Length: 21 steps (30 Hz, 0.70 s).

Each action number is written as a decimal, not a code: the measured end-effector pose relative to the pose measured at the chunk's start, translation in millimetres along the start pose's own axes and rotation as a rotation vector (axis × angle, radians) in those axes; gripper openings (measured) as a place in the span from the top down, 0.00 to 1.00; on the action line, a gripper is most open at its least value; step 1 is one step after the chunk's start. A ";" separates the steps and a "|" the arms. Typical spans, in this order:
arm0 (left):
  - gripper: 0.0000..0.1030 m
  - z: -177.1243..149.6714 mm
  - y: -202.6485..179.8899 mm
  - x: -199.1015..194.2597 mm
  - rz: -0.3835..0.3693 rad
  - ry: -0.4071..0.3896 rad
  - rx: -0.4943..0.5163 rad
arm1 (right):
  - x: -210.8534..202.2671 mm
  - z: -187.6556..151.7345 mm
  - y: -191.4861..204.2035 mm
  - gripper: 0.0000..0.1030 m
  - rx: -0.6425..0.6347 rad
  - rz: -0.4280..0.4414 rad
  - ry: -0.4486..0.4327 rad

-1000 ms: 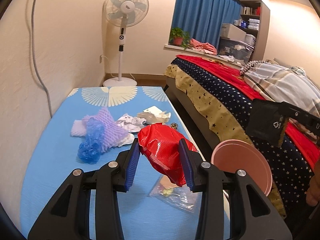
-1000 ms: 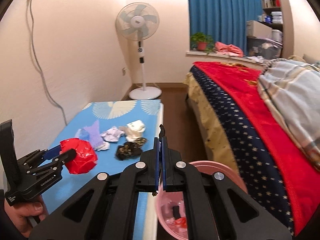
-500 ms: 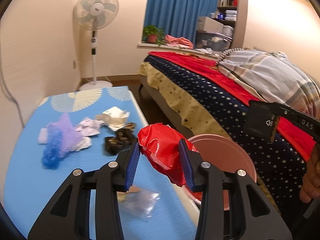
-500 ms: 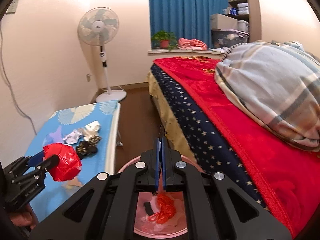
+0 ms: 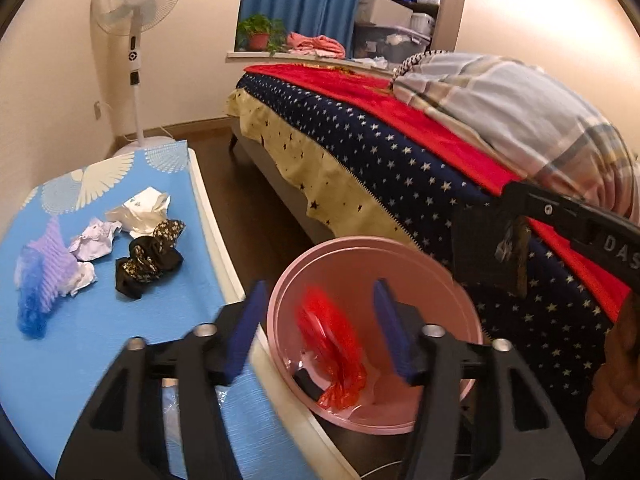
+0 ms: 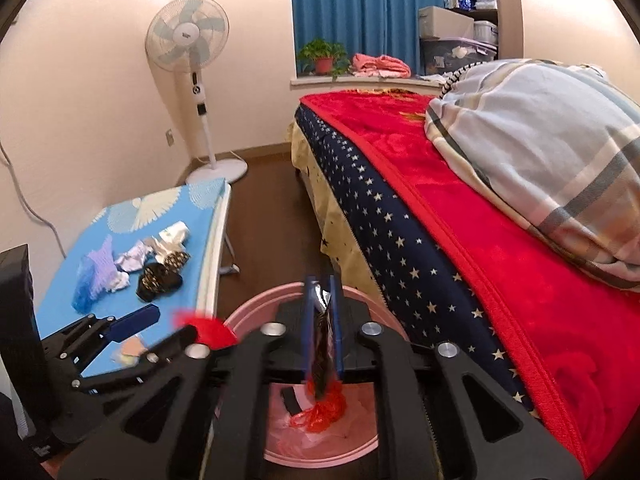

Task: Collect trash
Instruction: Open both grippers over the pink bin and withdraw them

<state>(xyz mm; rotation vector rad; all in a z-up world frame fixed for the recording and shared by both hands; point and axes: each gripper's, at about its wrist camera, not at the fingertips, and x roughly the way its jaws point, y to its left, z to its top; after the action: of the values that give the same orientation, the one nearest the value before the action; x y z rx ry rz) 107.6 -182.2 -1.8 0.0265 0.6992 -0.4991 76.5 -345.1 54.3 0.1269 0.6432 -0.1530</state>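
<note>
My left gripper (image 5: pixel 320 326) is open over the pink bin (image 5: pixel 400 252). The red plastic wrapper (image 5: pixel 326 330) is blurred between the open fingers, falling into the bin; it also shows in the right wrist view (image 6: pixel 208 326). My right gripper (image 6: pixel 323 316) is shut on a dark shiny wrapper (image 6: pixel 321 350) above the bin (image 6: pixel 248 314). Red netting (image 6: pixel 324 412) and a black piece (image 6: pixel 290 400) lie in the bin. On the blue table (image 5: pixel 80 328) lie a purple foam net (image 5: pixel 46 272), white crumpled papers (image 5: pixel 140 210) and a black wrapper (image 5: pixel 148 264).
A bed (image 5: pixel 400 132) with a starred cover and a red blanket stands to the right of the bin. A standing fan (image 5: pixel 136 8) is by the far wall. A clear plastic packet (image 5: pixel 170 404) lies on the table under my left gripper.
My left gripper has swung right over the bin and opened, letting go of the red wrapper, which drops. My right gripper has stayed shut above the bin.
</note>
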 end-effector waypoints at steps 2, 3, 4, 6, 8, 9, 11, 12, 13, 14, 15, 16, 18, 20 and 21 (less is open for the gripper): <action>0.44 -0.9 2.6 0.8 0.003 0.003 -0.008 | 0.0 0.4 -3.1 0.59 0.012 -0.013 -0.004; 0.44 -0.8 5.2 0.3 0.004 0.002 -0.015 | -0.2 0.3 -3.5 0.59 0.017 -0.012 -0.004; 0.44 -0.7 8.3 -1.8 0.008 -0.002 -0.022 | 0.0 0.4 -3.8 0.59 0.022 -0.009 -0.004; 0.44 0.2 12.3 -5.3 0.012 -0.011 -0.030 | 0.5 0.4 -2.3 0.59 0.019 -0.008 -0.004; 0.44 0.9 16.5 -9.2 0.018 -0.019 -0.037 | 1.2 0.8 0.6 0.59 0.011 -0.007 -0.005; 0.44 0.8 18.7 -11.0 0.022 -0.022 -0.039 | 1.3 0.8 2.6 0.59 0.008 -0.005 -0.005; 0.44 0.5 23.5 -14.0 0.031 -0.026 -0.040 | 1.1 1.0 5.0 0.59 0.007 0.002 -0.004; 0.44 -0.2 25.8 -15.8 0.035 -0.028 -0.042 | 0.5 0.5 5.4 0.59 0.006 0.004 -0.005; 0.45 -0.3 28.6 -16.9 0.039 -0.029 -0.044 | 0.2 0.3 6.4 0.59 0.006 0.006 -0.006; 0.46 -1.2 32.9 -19.6 0.044 -0.032 -0.050 | -0.3 0.0 7.4 0.60 0.007 0.009 -0.007; 0.46 -0.9 36.3 -20.7 0.047 -0.033 -0.054 | -0.6 -0.2 8.5 0.60 0.010 0.017 -0.008; 0.47 -1.5 40.7 -24.0 0.053 -0.038 -0.061 | -0.4 -0.5 10.0 0.61 0.013 0.024 -0.009; 0.50 -2.1 47.5 -29.8 0.062 -0.047 -0.069 | -0.4 -0.7 15.5 0.61 0.012 0.039 -0.015; 0.51 -2.3 55.1 -35.8 0.072 -0.058 -0.076 | -0.1 -0.9 23.8 0.63 0.001 0.053 -0.024; 0.52 -2.7 60.0 -39.4 0.080 -0.064 -0.081 | -0.1 -0.8 28.7 0.63 -0.006 0.062 -0.030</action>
<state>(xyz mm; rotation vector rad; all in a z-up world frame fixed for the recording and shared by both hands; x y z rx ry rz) 107.1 -111.8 12.3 -0.0372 0.6529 -0.3928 81.1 -316.8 55.7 0.1387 0.6093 -0.0926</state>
